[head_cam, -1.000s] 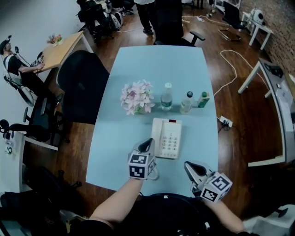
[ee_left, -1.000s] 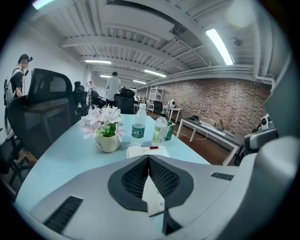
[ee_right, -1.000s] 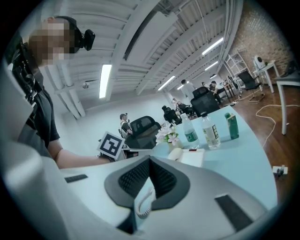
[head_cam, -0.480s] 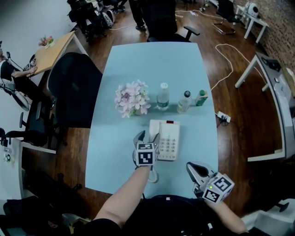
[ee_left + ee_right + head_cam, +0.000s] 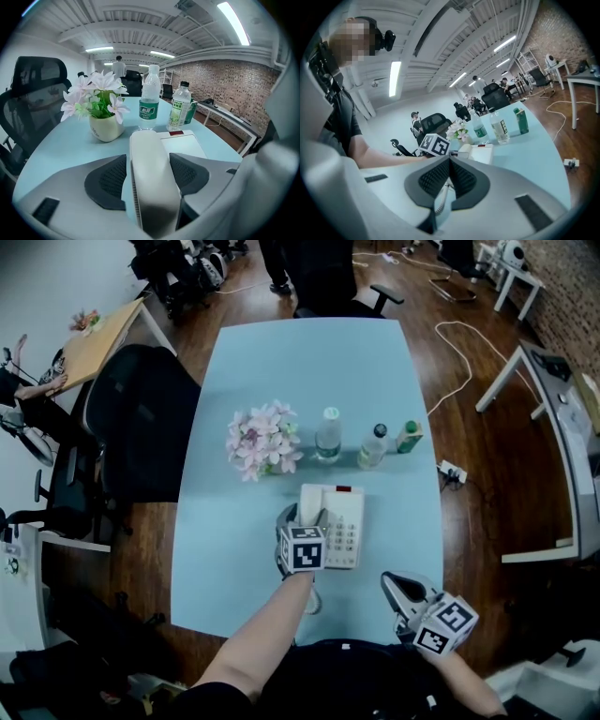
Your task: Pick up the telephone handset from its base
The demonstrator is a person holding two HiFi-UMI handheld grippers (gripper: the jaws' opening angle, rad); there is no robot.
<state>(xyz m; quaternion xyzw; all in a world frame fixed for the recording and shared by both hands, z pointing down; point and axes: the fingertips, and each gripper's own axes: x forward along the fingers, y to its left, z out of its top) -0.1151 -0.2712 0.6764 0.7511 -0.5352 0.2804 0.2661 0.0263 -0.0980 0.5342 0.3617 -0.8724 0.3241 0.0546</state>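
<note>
A white telephone base (image 5: 345, 521) with a keypad lies on the light blue table (image 5: 309, 371), with its handset (image 5: 310, 499) resting in the cradle on the left side. My left gripper (image 5: 302, 516) is lowered over the near end of the handset. In the left gripper view the handset (image 5: 152, 183) lies lengthwise between the jaws of the left gripper (image 5: 149, 157), which stand open with a thin gap at the left pad. The base (image 5: 185, 145) shows just right of it. My right gripper (image 5: 393, 583) hovers near the table's front edge, shut and empty (image 5: 449, 163).
Behind the telephone stand a pot of pale pink flowers (image 5: 258, 442), a clear water bottle (image 5: 327, 435), a second bottle (image 5: 372, 446) and a small green one (image 5: 407, 438). The phone's coiled cord (image 5: 314, 599) trails toward the front edge. A black office chair (image 5: 141, 418) stands at the table's left.
My left gripper has gone forward and down onto the telephone, and its jaws have opened from shut to straddle the handset. The right gripper has stayed in place.
</note>
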